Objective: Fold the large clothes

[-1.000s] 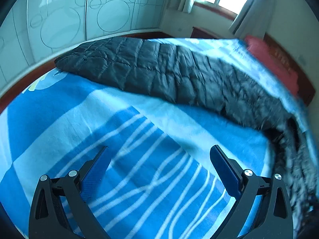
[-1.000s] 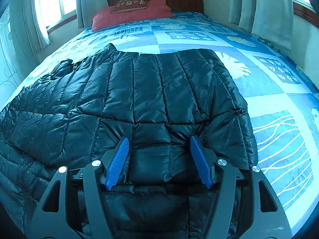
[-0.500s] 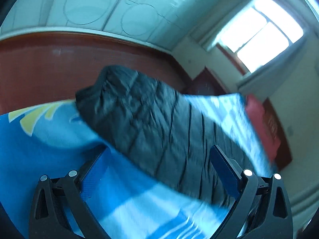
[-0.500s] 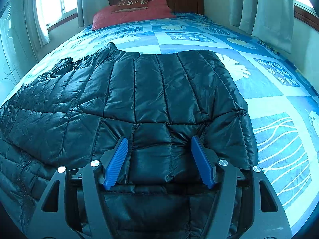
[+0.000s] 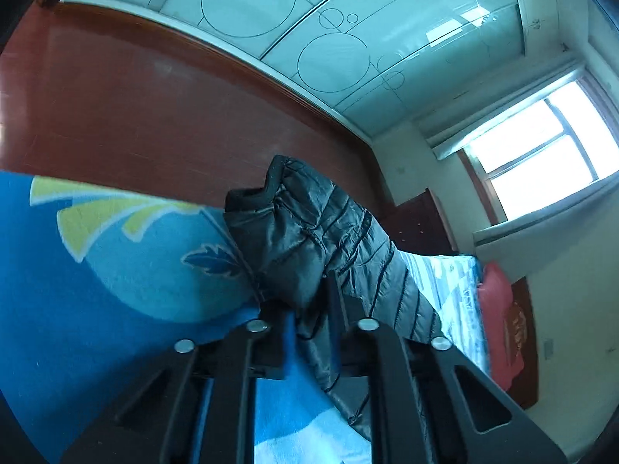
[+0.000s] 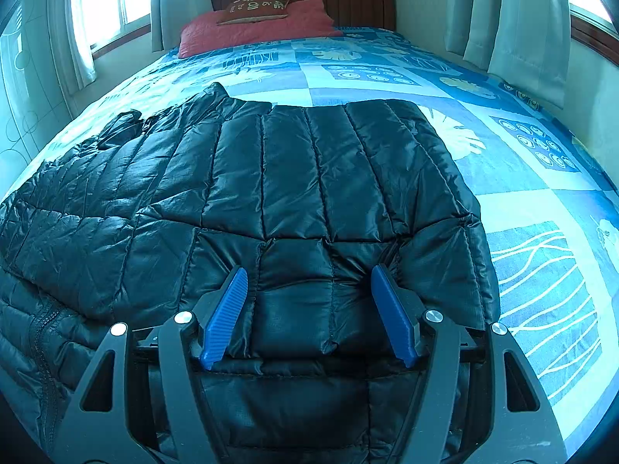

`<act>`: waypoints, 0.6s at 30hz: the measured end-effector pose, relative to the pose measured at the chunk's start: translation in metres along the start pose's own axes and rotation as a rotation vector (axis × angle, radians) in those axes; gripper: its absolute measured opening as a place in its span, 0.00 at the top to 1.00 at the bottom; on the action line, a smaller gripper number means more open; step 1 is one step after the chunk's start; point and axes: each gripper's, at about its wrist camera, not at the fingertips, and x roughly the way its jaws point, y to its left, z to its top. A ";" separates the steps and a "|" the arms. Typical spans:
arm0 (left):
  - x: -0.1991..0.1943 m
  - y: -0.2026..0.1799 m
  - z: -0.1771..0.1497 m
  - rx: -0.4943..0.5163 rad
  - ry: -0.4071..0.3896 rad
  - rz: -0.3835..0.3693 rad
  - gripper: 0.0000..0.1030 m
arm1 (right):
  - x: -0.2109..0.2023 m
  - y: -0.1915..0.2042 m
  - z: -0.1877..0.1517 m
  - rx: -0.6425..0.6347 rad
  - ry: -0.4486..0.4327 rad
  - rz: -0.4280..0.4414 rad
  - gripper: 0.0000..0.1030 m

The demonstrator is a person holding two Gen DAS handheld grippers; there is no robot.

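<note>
Left claw (image 5: 309, 305) now pinching one jacket (image 5: 309, 232) | right claw (image 6: 309, 309) spread | one pillow (image 6: 255, 27)

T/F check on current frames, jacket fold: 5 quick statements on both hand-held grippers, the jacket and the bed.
1. The left hand-held gripper is shut on a bunched part of the black puffer jacket. True.
2. The right hand-held gripper is clamped on the jacket. False: its jaws stand wide open, with quilted fabric lying between its blue fingers.
3. The jacket lies on a plain white sheet. False: the bedspread is blue patchwork with leaf and line prints.
4. A red pillow sits at the wooden headboard. True.
5. The jacket hangs on a hanger. False: most of it is spread flat on the bed.
</note>
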 end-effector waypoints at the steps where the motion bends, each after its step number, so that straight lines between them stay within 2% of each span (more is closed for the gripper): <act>1: -0.002 -0.006 -0.001 0.021 -0.005 0.005 0.92 | 0.000 0.000 0.000 0.000 0.000 0.000 0.36; 3: -0.007 -0.020 -0.004 0.070 -0.017 0.004 0.93 | 0.000 0.000 0.000 -0.001 0.000 -0.001 0.36; 7: -0.018 -0.071 -0.022 0.206 -0.048 -0.056 0.93 | 0.000 0.000 0.000 0.000 0.000 0.000 0.36; 11: -0.027 -0.136 -0.066 0.387 -0.037 -0.150 0.93 | 0.000 0.000 0.000 0.003 -0.002 0.005 0.36; 14: -0.033 -0.191 -0.123 0.522 0.034 -0.244 0.93 | -0.001 -0.001 0.001 0.005 -0.004 0.010 0.35; 17: -0.036 -0.232 -0.175 0.626 0.096 -0.302 0.93 | -0.002 -0.002 0.001 0.010 -0.005 0.017 0.35; 18: -0.039 -0.252 -0.205 0.692 0.115 -0.322 0.93 | -0.001 -0.002 0.001 0.011 -0.006 0.019 0.35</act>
